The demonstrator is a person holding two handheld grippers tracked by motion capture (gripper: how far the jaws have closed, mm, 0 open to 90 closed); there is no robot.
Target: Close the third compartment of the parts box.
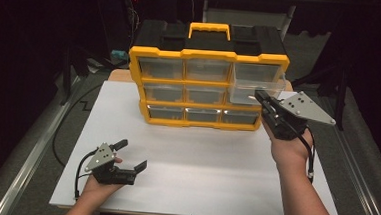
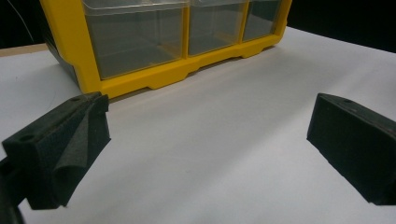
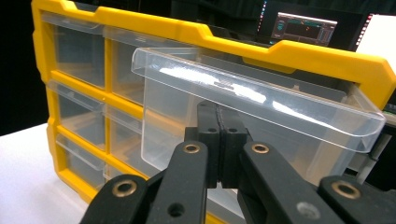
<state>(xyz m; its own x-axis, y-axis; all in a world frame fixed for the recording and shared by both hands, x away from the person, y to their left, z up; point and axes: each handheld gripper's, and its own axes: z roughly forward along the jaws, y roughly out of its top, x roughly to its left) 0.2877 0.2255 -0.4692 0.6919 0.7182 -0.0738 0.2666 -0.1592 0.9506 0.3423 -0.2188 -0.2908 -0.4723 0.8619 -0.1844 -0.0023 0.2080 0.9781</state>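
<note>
right gripper view: my right claw (image 3: 219, 154) is pinched shut just under the drawer (image 3: 252, 112) lip, whether gripping it i can't tell. drawer juts straight toward me from the organizer (image 3: 299, 56); long axis crosses my jaws. left claw (image 1: 131, 156) gapes idle, far off.

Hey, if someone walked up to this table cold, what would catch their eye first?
Probably the yellow drawer cabinet at the back of the white table, with its clear top-right drawer pulled out. The right gripper sits shut at that drawer's front, while the left gripper rests open near the table's front left.
</note>
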